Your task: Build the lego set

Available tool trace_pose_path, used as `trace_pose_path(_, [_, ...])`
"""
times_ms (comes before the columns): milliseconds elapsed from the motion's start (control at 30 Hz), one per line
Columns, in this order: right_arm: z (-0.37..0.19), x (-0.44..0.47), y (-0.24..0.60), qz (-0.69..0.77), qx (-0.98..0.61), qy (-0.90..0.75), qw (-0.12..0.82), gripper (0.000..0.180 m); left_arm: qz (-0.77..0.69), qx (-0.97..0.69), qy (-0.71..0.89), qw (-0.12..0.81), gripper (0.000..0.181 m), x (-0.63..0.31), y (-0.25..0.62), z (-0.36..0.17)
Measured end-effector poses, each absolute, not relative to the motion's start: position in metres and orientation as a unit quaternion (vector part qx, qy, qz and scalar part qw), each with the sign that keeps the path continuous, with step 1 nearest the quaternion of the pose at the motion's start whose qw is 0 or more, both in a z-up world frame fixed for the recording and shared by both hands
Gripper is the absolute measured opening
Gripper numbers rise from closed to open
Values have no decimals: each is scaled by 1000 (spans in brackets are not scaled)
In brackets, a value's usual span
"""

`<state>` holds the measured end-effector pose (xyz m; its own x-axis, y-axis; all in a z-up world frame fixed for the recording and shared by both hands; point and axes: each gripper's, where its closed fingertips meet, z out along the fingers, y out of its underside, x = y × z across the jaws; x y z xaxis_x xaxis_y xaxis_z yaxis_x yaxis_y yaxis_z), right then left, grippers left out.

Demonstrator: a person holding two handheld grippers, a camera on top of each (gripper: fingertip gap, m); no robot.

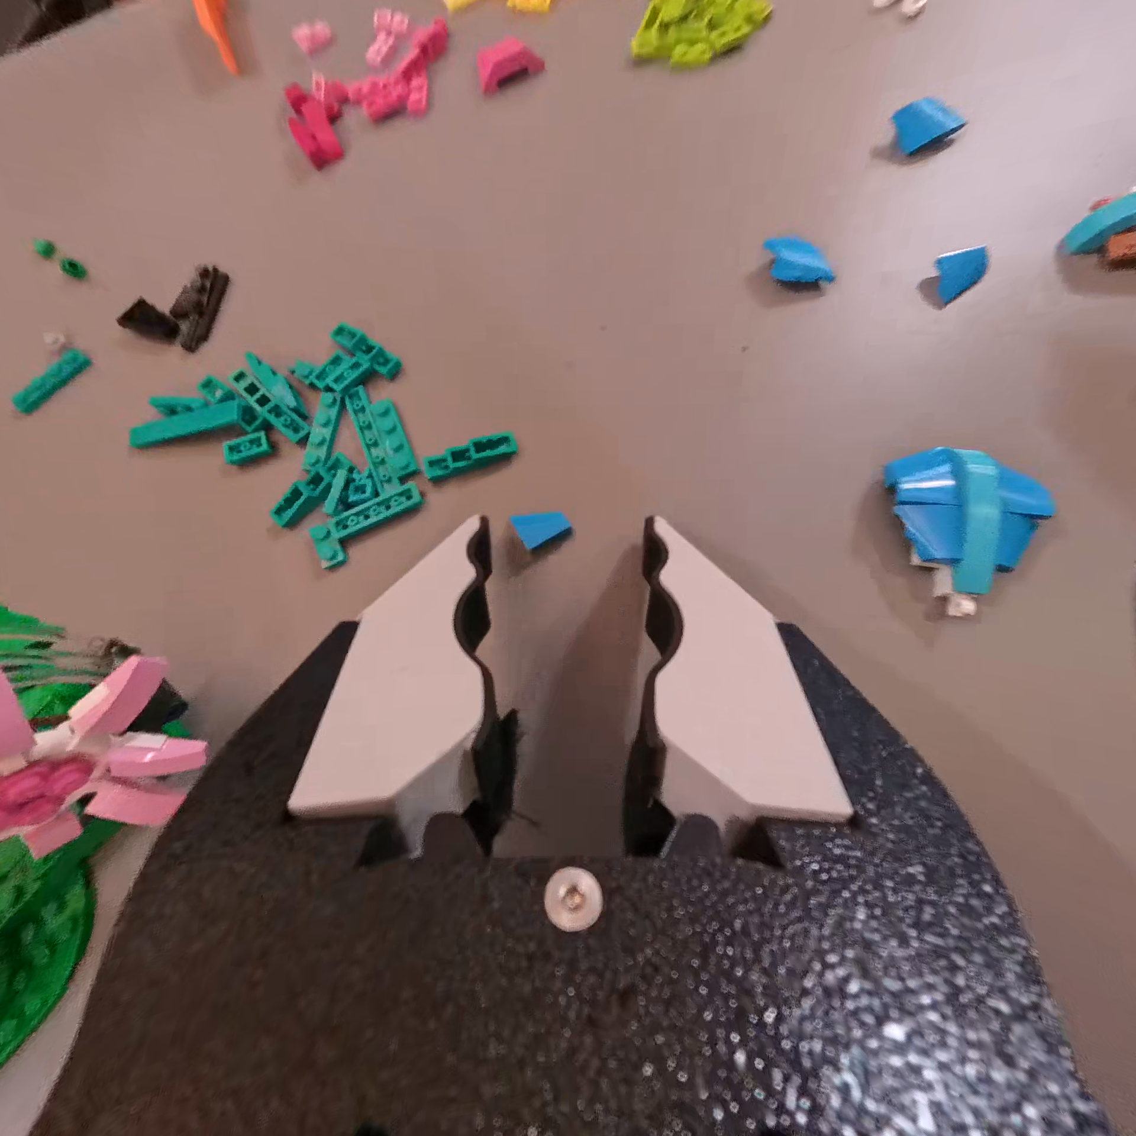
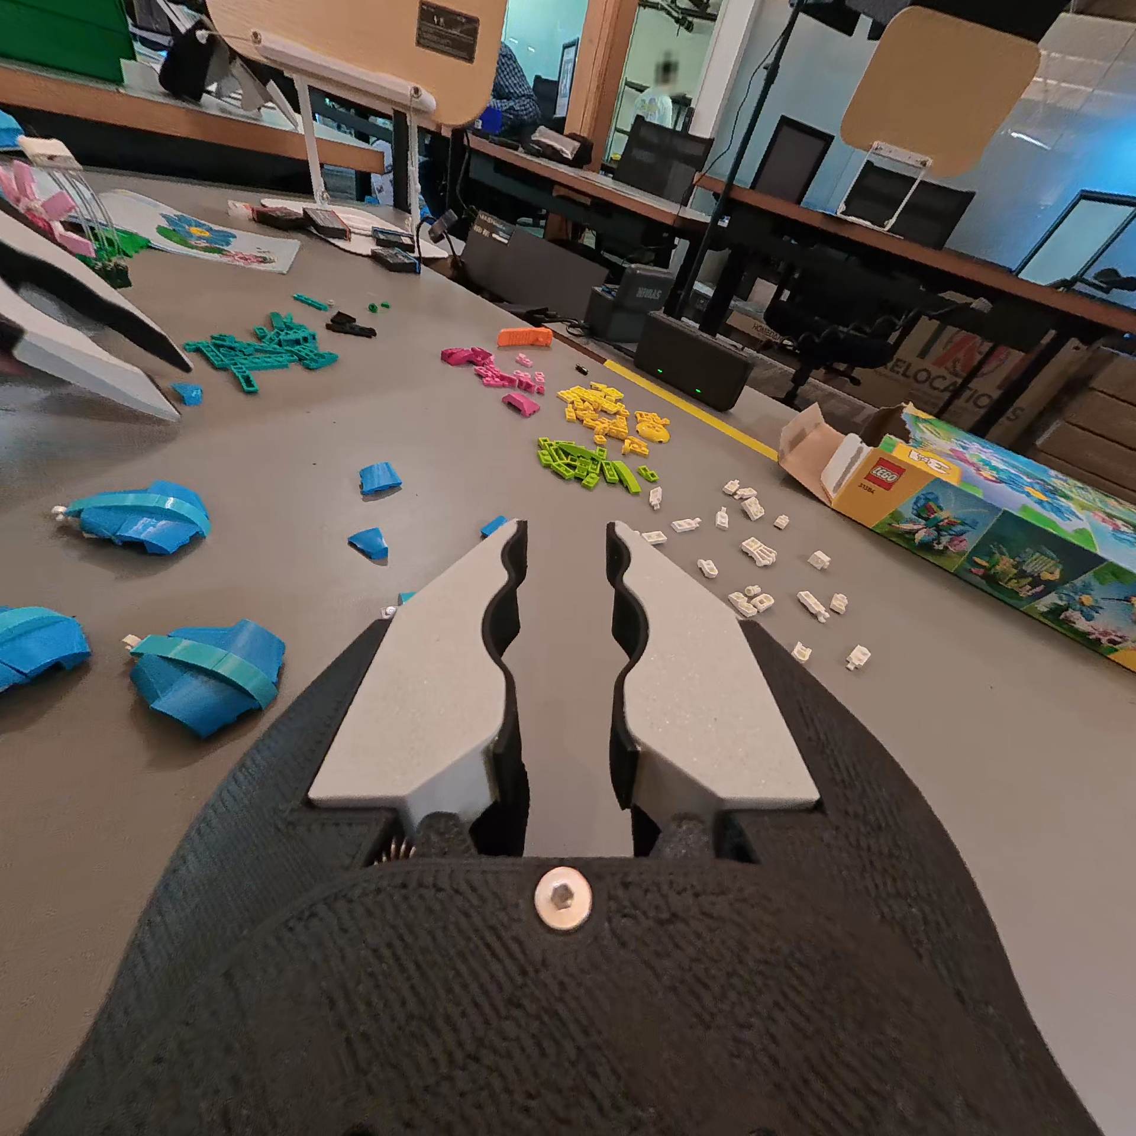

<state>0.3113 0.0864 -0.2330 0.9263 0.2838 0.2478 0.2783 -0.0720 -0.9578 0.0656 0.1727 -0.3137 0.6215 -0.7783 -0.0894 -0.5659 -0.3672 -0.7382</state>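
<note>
My left gripper (image 1: 565, 522) is open and empty, low over the grey table, with a small blue slope piece (image 1: 540, 528) just beyond its tips, near the left finger. That piece also shows in the right wrist view (image 2: 186, 393), next to the left gripper's fingers (image 2: 92, 362). My right gripper (image 2: 567, 527) is open and empty above the table. Assembled blue petal sections lie nearby: one (image 1: 965, 522) to the left gripper's right, others (image 2: 206, 673) (image 2: 141, 516) left of the right gripper. Loose blue slopes (image 2: 379, 478) (image 2: 369, 543) lie ahead.
Sorted piles lie on the table: teal (image 1: 319, 430), pink (image 1: 369, 86), lime (image 2: 590, 464), yellow (image 2: 608, 412), white (image 2: 759, 553), black (image 1: 178, 307). A finished pink flower on green (image 1: 74, 774) stands at the left. The set's box (image 2: 983, 522) lies right. An instruction sheet (image 2: 203, 236) lies far left. The tips of one gripper are about 30 cm away from the tips of the other.
</note>
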Motion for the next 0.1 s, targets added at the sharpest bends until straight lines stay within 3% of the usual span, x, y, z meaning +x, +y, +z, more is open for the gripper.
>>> trace_pose_path(33, [-233, 311, 86, 2, -732, -194, 653, 24, -131, -820, 410, 378, 47, 62, 175, -316])
trace_pose_path(100, [-234, 309, 86, 4, -733, -197, 651, 24, -130, -822, 407, 376, 40, 59, 176, -317])
